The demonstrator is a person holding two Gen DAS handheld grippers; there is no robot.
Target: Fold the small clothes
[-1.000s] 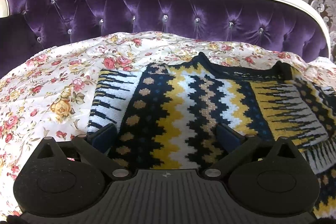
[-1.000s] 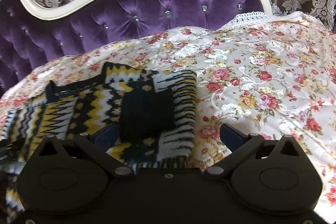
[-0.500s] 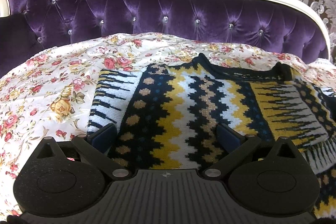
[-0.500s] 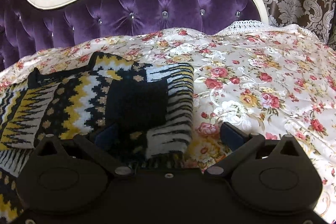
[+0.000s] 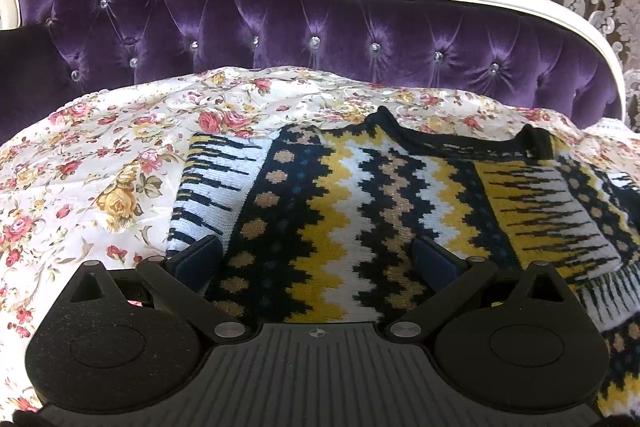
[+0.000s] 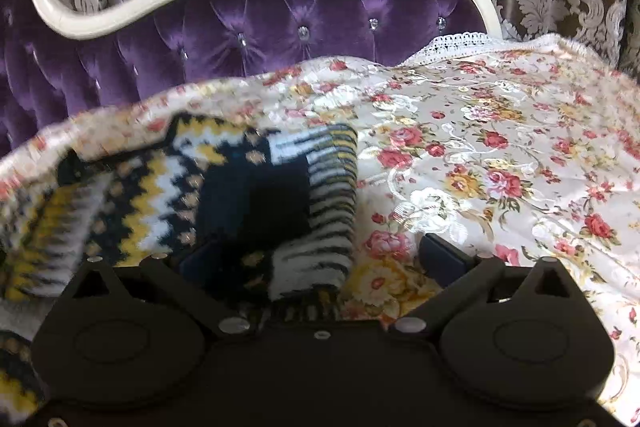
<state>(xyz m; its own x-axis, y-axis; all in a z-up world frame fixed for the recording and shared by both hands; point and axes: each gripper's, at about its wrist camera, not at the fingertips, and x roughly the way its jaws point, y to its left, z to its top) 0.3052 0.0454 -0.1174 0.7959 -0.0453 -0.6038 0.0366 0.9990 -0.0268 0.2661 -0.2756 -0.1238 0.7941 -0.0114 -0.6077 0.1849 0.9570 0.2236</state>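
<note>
Both claws, left [image 5: 316, 259] and right [image 6: 320, 257], are sitting spread over the sweater [image 5: 360, 211]; it's looking thick, floppy, grippy knit, so pinching the hem edge nearest the fingers.

Left tongs [image 5: 316, 259], right tongs [image 6: 318, 261]: black housings, blue pads, silver pivot screws

No words, brand names or numbers can be read anywhere here. The only sign is a small compass-like cross mark [image 5: 315, 333] stamped at the front edge of the left tool's ribbed body [image 5: 320, 379]. A pale strip inside the neckline of the patterned knit sweater [image 5: 340, 211] may be a label, but it is too small and blurred to make out.
</note>
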